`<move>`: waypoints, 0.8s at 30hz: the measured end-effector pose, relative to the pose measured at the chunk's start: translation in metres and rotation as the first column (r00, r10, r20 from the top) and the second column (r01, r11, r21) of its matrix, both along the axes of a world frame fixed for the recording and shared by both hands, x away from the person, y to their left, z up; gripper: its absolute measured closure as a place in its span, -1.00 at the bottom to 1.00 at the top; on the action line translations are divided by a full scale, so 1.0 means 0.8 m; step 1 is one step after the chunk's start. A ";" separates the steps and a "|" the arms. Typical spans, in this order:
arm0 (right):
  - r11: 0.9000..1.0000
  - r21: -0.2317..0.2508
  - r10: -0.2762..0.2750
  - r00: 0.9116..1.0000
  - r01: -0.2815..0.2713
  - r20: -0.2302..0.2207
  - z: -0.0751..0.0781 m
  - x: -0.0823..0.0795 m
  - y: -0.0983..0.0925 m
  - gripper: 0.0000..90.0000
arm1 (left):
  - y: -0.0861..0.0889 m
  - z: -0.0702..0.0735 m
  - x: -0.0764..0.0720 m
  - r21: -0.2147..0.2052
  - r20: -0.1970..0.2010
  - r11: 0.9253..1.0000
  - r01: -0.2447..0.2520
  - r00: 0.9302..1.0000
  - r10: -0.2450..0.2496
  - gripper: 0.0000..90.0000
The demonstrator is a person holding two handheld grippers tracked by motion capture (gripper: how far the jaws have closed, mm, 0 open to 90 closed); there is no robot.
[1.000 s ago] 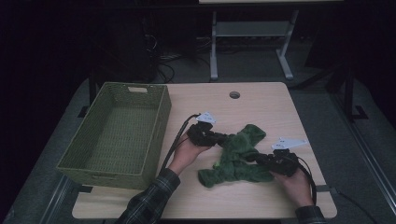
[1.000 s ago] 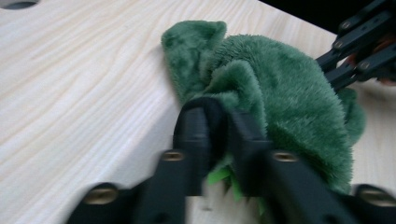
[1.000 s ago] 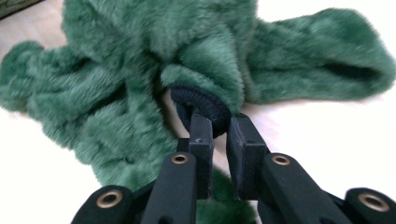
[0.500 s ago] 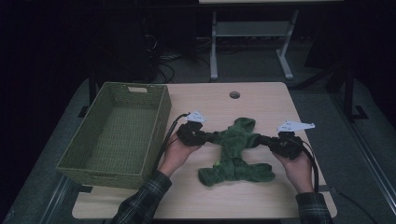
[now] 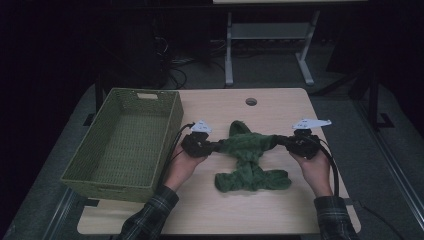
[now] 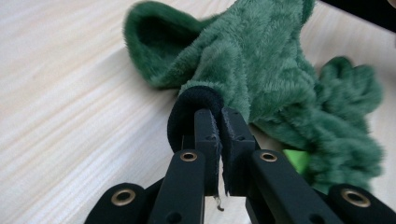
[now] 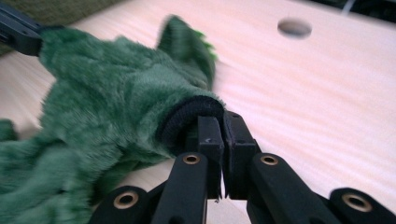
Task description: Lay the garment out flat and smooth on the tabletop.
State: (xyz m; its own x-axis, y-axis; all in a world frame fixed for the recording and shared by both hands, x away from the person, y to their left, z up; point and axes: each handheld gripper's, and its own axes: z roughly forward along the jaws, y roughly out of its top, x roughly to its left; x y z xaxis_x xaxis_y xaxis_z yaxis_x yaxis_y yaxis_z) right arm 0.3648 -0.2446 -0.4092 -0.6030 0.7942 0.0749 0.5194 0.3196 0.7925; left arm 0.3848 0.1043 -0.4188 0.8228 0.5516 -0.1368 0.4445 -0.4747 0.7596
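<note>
This looks like a lab or test room rather than a home — a set-up for recording handling work. A plain light-wood table point(image 5: 280, 107) with a round cable hole point(image 5: 251, 101) stands on grey carpet point(image 5: 360, 140), and the surroundings are dark and bare. Behind it stands the white metal frame of another desk point(image 5: 270, 35), with loose cables point(image 5: 175, 65) trailing on the floor beside it. A person in plaid sleeves point(image 5: 150, 215) sits at the table holding wired instruments — gear that fits a research space, not a household.
</note>
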 end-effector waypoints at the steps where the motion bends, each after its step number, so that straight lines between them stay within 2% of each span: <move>1: 1.000 -0.001 -0.005 1.000 0.005 -0.019 -0.008 0.004 0.000 0.95 | 0.000 -0.006 0.003 0.016 -0.014 1.000 0.003 1.000 -0.002 0.92; 4: 1.000 -0.002 -0.015 0.998 0.015 -0.067 -0.030 0.014 0.000 0.95 | -0.003 -0.021 0.007 0.014 -0.046 1.000 -0.001 0.999 0.002 0.92; 8: 1.000 -0.016 -0.028 0.993 0.026 -0.117 -0.051 0.018 -0.001 0.95 | -0.014 -0.043 0.005 0.060 -0.096 0.998 0.031 0.995 -0.025 0.92; 10: 0.999 -0.028 -0.035 0.989 0.031 -0.140 -0.063 0.017 -0.002 0.95 | -0.018 -0.050 0.004 0.079 -0.106 0.996 0.040 0.994 -0.031 0.92; 12: 0.998 -0.048 -0.037 0.987 0.030 -0.158 -0.071 0.016 -0.002 0.95 | -0.021 -0.053 0.004 0.081 -0.108 0.996 0.042 0.994 -0.033 0.92; 16: 0.998 -0.049 -0.038 0.987 0.031 -0.159 -0.076 0.014 -0.003 0.93 | -0.022 -0.052 0.003 0.083 -0.101 0.996 0.043 0.994 -0.035 0.90; 19: 0.999 -0.036 -0.036 0.986 0.031 -0.162 -0.075 0.013 -0.003 0.77 | -0.020 -0.050 0.003 0.073 -0.092 0.996 0.047 0.995 -0.040 0.84; 20: 0.999 -0.034 -0.039 0.987 0.034 -0.153 -0.074 0.012 -0.004 0.62 | -0.019 -0.048 0.002 0.069 -0.088 0.996 0.047 0.995 -0.041 0.76; 21: 0.999 -0.028 -0.039 0.988 0.036 -0.150 -0.072 0.011 -0.005 0.56 | -0.018 -0.045 0.002 0.070 -0.083 0.996 0.046 0.996 -0.040 0.66; 24: 0.999 -0.008 -0.044 0.992 0.043 -0.119 -0.058 0.005 -0.010 0.46 | -0.013 -0.036 -0.002 0.056 -0.069 0.998 0.032 0.997 -0.028 0.46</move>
